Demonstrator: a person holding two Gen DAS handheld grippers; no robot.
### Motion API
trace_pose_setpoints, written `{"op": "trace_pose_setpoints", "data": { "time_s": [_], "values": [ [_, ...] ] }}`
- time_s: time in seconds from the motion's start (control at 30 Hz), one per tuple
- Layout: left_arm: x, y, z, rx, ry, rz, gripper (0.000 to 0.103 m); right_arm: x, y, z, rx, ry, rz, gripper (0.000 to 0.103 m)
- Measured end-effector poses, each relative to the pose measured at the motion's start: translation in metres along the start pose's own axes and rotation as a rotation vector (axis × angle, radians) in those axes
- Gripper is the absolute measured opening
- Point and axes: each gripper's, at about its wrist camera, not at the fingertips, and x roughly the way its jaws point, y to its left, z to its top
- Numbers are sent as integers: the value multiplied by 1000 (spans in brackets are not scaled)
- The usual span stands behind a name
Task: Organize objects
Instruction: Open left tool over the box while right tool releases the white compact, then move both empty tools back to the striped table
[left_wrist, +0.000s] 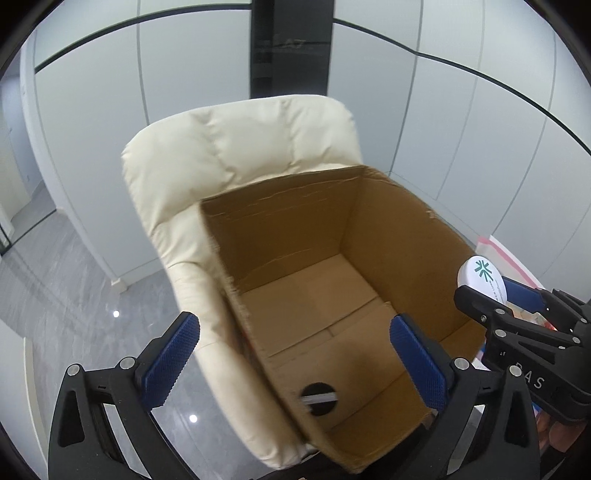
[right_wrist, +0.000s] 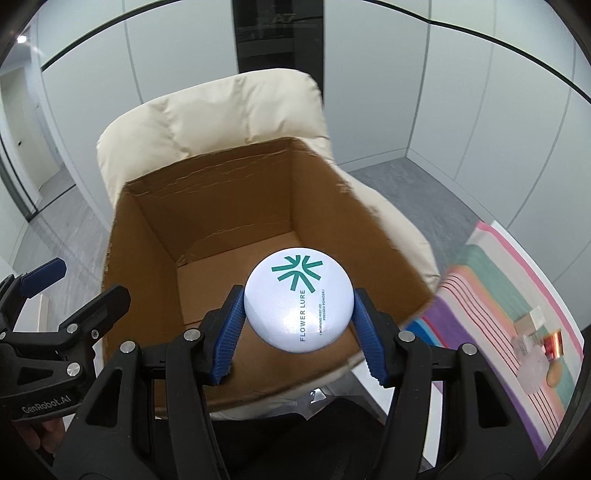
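Note:
My right gripper (right_wrist: 299, 310) is shut on a round white powder compact (right_wrist: 298, 298) with a teal logo, held above the open cardboard box (right_wrist: 229, 206). The box (left_wrist: 384, 236) stands on a cream armchair (left_wrist: 236, 147). A black round object with a pale strip (left_wrist: 318, 398) lies on the box floor near the front wall. My left gripper (left_wrist: 295, 362) is open and empty over the box's left wall. In the left wrist view the right gripper (left_wrist: 498, 295) holds the compact (left_wrist: 480, 273) at the box's right rim. The left gripper (right_wrist: 55, 291) shows at the left of the right wrist view.
A striped cloth (right_wrist: 498, 302) covers a surface to the right, with a small clear bottle (right_wrist: 532, 354), a red item (right_wrist: 553, 345) and a round tan item (right_wrist: 553, 376) on it. Grey tiled floor (left_wrist: 66, 280) and white wall panels (left_wrist: 92, 110) surround the armchair (right_wrist: 207, 114).

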Motion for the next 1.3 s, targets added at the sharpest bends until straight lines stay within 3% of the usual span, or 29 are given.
{"op": "trace_pose_setpoints", "data": {
  "time_s": [0.2, 0.27, 0.3, 0.47, 0.8, 0.93, 1.3],
  "values": [
    [-3, 26, -2, -43, 3, 23, 103, 9, 25, 7, -27, -5, 10, 62],
    [-4, 32, -3, -59, 5, 29, 103, 9, 30, 9, -30, -16, 12, 77],
    [-3, 33, -3, -61, 6, 28, 103, 8, 31, 9, -28, -24, 8, 81],
    [-1, 30, -3, -59, 9, 23, 103, 8, 28, 10, -11, -20, -1, 83],
    [5, 5, 2, -40, 11, -3, 103, 5, -4, 3, 41, -2, -29, 89],
    [9, -12, 5, -27, 17, -19, 103, 0, -21, -1, 61, -12, -42, 99],
    [16, -64, 7, 41, 26, -76, 103, -18, -85, -15, 147, -15, -130, 100]
  ]
}}
